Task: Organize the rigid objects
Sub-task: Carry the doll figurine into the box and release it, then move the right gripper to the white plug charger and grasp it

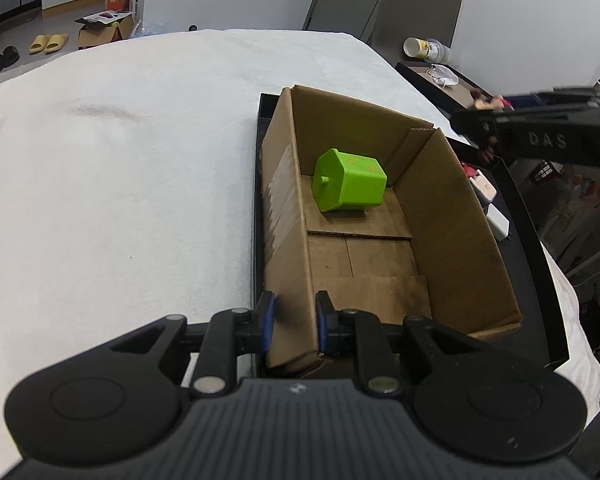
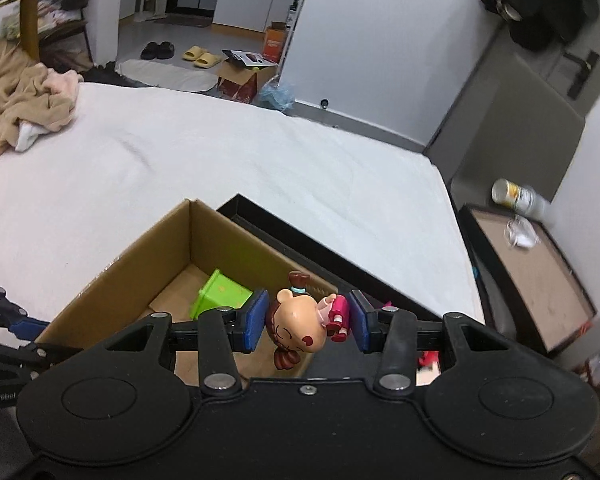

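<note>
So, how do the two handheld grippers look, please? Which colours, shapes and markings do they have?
Both the left gripper and the right gripper are black, with blue pads on the two fingers, round silver pivot pins and a ribbed grey body between two round discs. Seen from the side, the right one bears pale letters "DAS". No hand, sleeve or cable is visible.

The left tongs [image 1: 295, 322] pinch the brown box [image 1: 288, 240] wall. A green block [image 1: 350, 186] lies inside the box.

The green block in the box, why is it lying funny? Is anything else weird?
The green block is tipped on its side in the cardboard box, peg pointing sideways. The doll in the right gripper is held sideways too.
</note>
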{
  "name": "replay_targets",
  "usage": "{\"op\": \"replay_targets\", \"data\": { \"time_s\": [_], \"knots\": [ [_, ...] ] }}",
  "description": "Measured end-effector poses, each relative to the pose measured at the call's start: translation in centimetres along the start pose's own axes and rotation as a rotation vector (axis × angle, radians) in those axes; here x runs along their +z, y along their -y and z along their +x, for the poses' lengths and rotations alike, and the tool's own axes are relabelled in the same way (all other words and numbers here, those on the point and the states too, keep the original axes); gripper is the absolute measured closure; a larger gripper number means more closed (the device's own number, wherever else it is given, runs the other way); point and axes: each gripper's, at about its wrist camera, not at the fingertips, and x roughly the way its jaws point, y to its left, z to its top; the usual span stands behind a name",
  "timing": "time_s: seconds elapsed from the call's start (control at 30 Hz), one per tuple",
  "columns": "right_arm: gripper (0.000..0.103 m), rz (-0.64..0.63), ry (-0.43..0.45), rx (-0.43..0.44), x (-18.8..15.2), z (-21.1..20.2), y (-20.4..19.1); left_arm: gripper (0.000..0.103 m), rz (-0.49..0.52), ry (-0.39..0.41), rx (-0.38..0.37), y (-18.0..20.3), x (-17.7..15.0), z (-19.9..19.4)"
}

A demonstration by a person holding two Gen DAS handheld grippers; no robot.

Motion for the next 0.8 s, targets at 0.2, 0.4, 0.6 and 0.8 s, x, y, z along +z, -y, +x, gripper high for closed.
{"op": "replay_targets", "data": {
  "time_s": [0.2, 0.4, 0.6, 0.8],
  "knots": [
    [0.053, 0.001, 0.025, -0.052, 1.1, -0.2, 0.1, 0.084, -0.003, 0.002, -0.01, -0.2, -0.1, 0.0],
    [0.053, 0.047, 0.004, -0.06, 0.0, -0.7, 1.5, 0.083, -0.006, 0.002, -0.018, -0.4, 0.0, -0.1],
    [0.048, 0.073, -0.036, -0.075, -1.9, -1.0, 3.1, 0.083, -0.005, 0.0, -0.019, -0.4, 0.1, -0.1],
    [0.048, 0.113, -0.073, -0.085, -4.2, -1.3, 5.0, 0.083, -0.004, 0.003, -0.015, -0.3, 0.0, -0.2]
  ]
}}
